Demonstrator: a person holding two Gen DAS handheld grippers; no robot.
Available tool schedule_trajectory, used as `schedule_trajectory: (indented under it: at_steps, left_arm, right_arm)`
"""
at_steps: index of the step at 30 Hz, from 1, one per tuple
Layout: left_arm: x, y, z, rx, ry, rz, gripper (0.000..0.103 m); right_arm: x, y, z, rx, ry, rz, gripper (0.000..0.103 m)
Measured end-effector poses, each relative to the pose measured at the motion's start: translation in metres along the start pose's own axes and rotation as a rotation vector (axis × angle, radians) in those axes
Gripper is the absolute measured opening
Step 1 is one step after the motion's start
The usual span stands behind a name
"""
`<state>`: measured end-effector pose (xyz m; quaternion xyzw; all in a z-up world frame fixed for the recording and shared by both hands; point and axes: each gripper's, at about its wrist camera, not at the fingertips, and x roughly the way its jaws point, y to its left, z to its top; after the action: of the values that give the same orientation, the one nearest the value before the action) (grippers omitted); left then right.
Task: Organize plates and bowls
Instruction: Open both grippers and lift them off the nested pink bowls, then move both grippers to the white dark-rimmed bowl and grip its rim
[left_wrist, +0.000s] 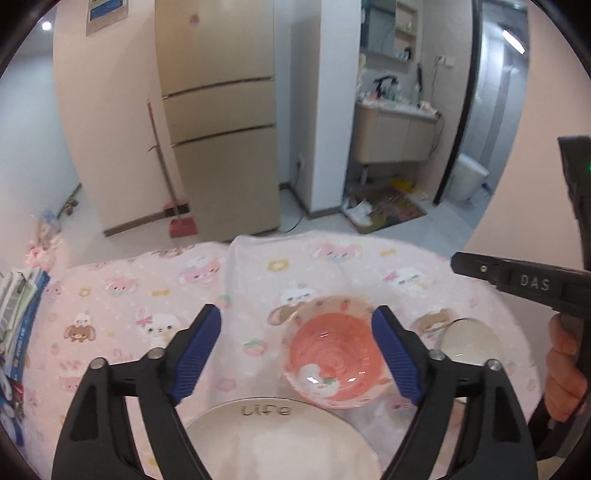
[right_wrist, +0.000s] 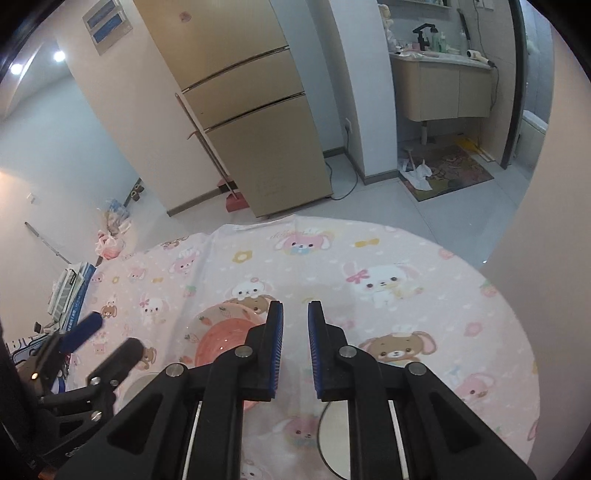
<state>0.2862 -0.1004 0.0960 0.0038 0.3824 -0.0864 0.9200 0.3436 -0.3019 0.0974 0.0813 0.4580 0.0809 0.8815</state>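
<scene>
A pink bowl with a strawberry pattern (left_wrist: 332, 358) sits on the round table's pink rabbit-print cloth (left_wrist: 258, 273). A metal plate marked "Life" (left_wrist: 280, 439) lies just in front of it, near me. A small clear dish (left_wrist: 469, 339) lies to the bowl's right. My left gripper (left_wrist: 295, 328) is open and empty above the plate, its right finger beside the bowl. My right gripper (right_wrist: 295, 332) hovers empty with a narrow gap between its pads; the pink bowl (right_wrist: 225, 332) is to its left and the clear dish (right_wrist: 334, 439) lies under it.
The table's far edge (right_wrist: 332, 221) drops to a tiled floor. A beige fridge (left_wrist: 221, 118) and a broom (left_wrist: 177, 218) stand beyond. Stacked boxes (left_wrist: 18, 310) sit at the table's left. The right hand-held gripper's body (left_wrist: 535, 284) is at the right.
</scene>
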Motion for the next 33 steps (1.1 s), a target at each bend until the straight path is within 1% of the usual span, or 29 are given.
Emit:
schedule_trajectory:
  at_steps: [3, 5, 6, 8, 10, 12, 16, 17, 18, 20, 22, 24, 26, 29, 31, 33]
  left_arm:
    - [-0.017, -0.003, -0.001, -0.044, -0.031, -0.050, 0.083]
    - [-0.029, -0.012, -0.003, -0.026, -0.057, -0.070, 0.084]
    - [-0.035, -0.017, -0.004, -0.010, -0.072, -0.078, 0.084]
    - [-0.046, -0.026, -0.007, 0.009, -0.102, -0.094, 0.085]
    - [-0.056, -0.033, -0.010, 0.009, -0.124, -0.095, 0.085]
    - [-0.062, -0.038, -0.012, 0.021, -0.134, -0.113, 0.085]
    - [-0.064, -0.043, -0.012, 0.000, -0.119, -0.139, 0.085]
    - [-0.062, -0.045, -0.012, 0.000, -0.104, -0.140, 0.085]
    - [-0.061, -0.050, -0.012, 0.007, -0.081, -0.140, 0.085]
    - [-0.065, -0.062, -0.013, 0.034, -0.078, -0.189, 0.085]
    - [-0.064, -0.076, -0.009, 0.064, -0.064, -0.218, 0.085]
    - [-0.055, -0.086, -0.005, 0.072, -0.029, -0.238, 0.085]
    - [-0.041, -0.095, -0.001, 0.075, 0.017, -0.248, 0.085]
    - [-0.014, -0.104, -0.003, 0.069, 0.091, -0.229, 0.085]
    - [0.007, -0.106, -0.010, 0.064, 0.164, -0.240, 0.085]
    - [0.028, -0.103, -0.016, 0.021, 0.239, -0.259, 0.083]
  right_arm:
    - [-0.029, -0.002, 0.000, 0.006, -0.062, 0.031, 0.015]
    - [-0.051, -0.003, -0.003, 0.003, -0.105, 0.046, 0.015]
    - [-0.066, -0.007, -0.006, 0.010, -0.142, 0.057, 0.015]
    - [-0.085, -0.015, -0.011, 0.040, -0.181, 0.058, 0.015]
    - [-0.101, -0.027, -0.017, 0.061, -0.207, 0.034, 0.018]
    - [-0.114, -0.038, -0.026, 0.060, -0.219, -0.004, 0.021]
    - [-0.123, -0.056, -0.046, 0.049, -0.219, -0.069, 0.023]
    - [-0.122, -0.059, -0.051, 0.058, -0.215, -0.078, 0.023]
    - [-0.121, -0.060, -0.060, 0.071, -0.216, -0.108, 0.023]
    - [-0.118, -0.056, -0.073, 0.047, -0.223, -0.146, 0.023]
    - [-0.111, -0.050, -0.084, 0.019, -0.204, -0.134, 0.023]
    - [-0.102, -0.051, -0.089, 0.026, -0.166, -0.109, 0.023]
    - [-0.097, -0.055, -0.093, 0.043, -0.154, -0.116, 0.023]
    - [-0.091, -0.062, -0.097, 0.072, -0.139, -0.143, 0.023]
    - [-0.085, -0.069, -0.098, 0.091, -0.127, -0.151, 0.023]
    - [-0.077, -0.078, -0.101, 0.116, -0.113, -0.153, 0.023]
